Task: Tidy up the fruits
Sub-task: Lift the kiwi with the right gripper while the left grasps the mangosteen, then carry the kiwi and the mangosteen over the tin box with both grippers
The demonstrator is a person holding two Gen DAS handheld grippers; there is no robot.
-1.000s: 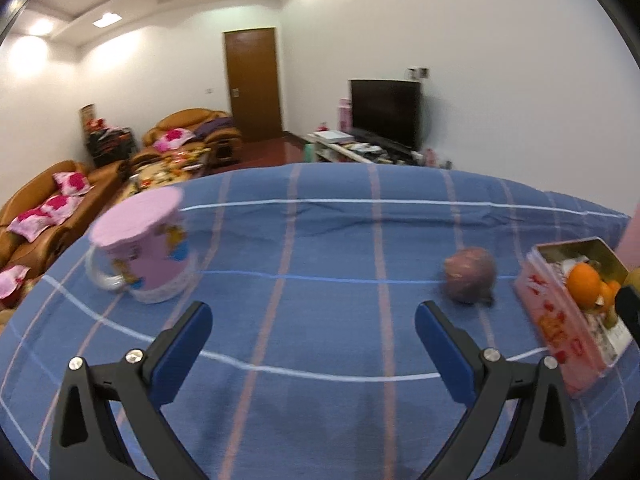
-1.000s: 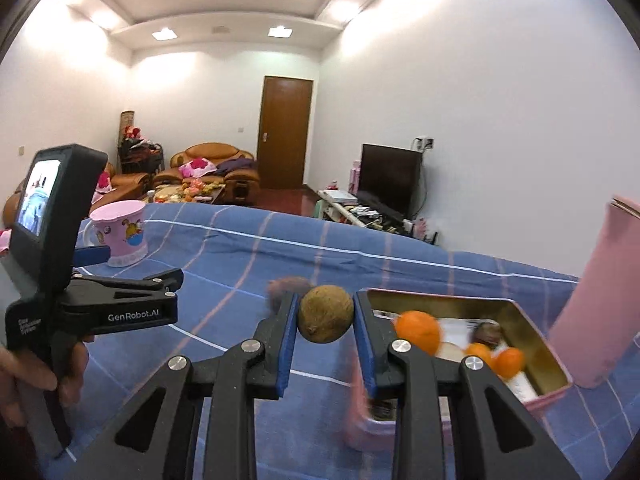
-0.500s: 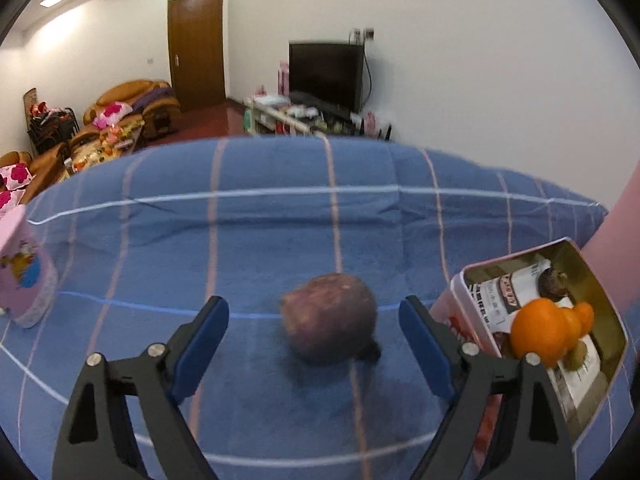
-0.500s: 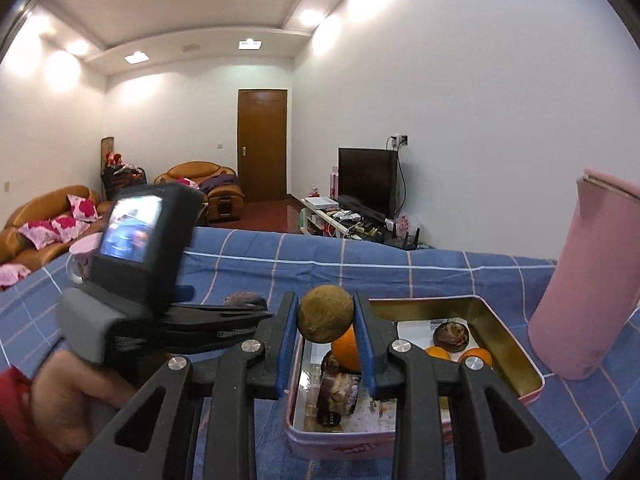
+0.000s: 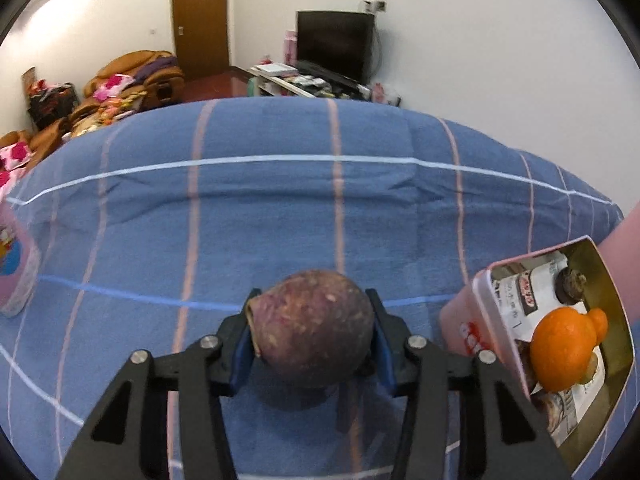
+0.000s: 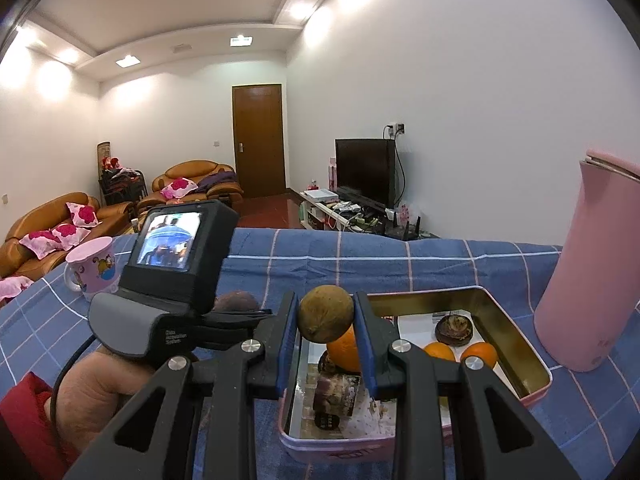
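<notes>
left tongs [image 5: 312,336] lately round purple fruit [image 5: 314,328]

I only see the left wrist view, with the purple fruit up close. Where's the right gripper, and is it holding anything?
Observer: The right gripper is shut on a round brown fruit and appears to be above the near end of the tin.
Operator: What's the pink thing at my right edge?
Observer: A tall pink flask, upright on the cloth, to the right of the tin.
Operator: Any oranges I'm missing?
Observer: One small orange lies right beside another, near the tin's right wall.
</notes>
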